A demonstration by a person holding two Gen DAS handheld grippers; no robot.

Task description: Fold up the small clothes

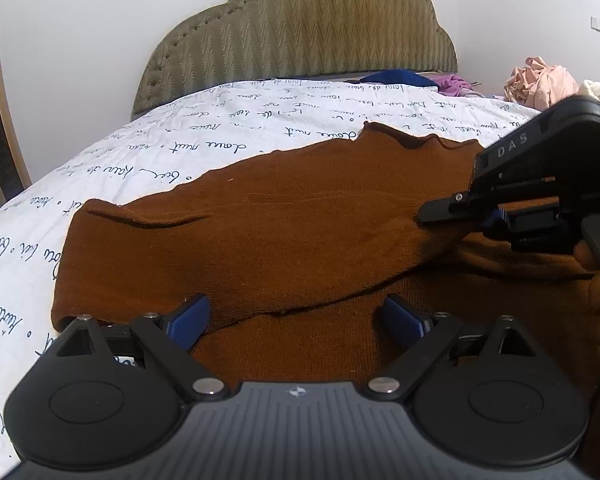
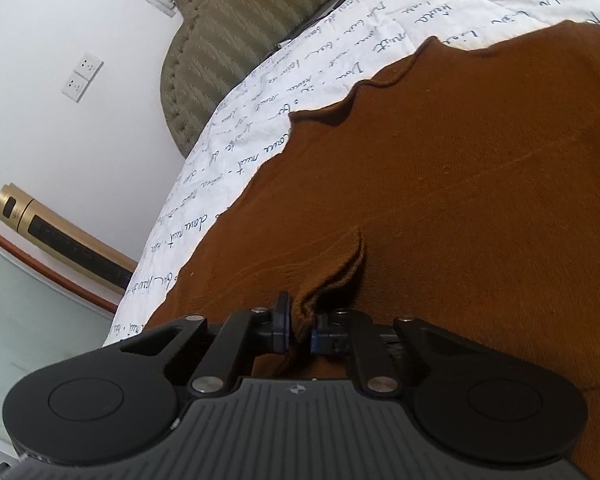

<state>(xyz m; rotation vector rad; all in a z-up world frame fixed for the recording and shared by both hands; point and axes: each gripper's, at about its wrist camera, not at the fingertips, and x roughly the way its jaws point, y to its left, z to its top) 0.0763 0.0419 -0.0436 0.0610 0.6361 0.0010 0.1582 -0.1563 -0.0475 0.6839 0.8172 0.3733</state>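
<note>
A brown garment (image 1: pixel 284 220) lies spread across the bed (image 1: pixel 220 128), on its white script-printed cover, partly folded, one layer lapping over another nearer the foot; the left gripper (image 1: pixel 296 320) hovers low over that overlap, its blue pads spread wide with nothing pinched; the right gripper (image 2: pixel 300 330) is pressed together on a raised fold of the brown garment, seemingly along an edge; a pink heap of clothes (image 1: pixel 540 80) sits near the headboard (image 1: pixel 300 28).

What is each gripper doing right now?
Left gripper: open, holding nothing.
Right gripper: shut on the brown garment.
</note>
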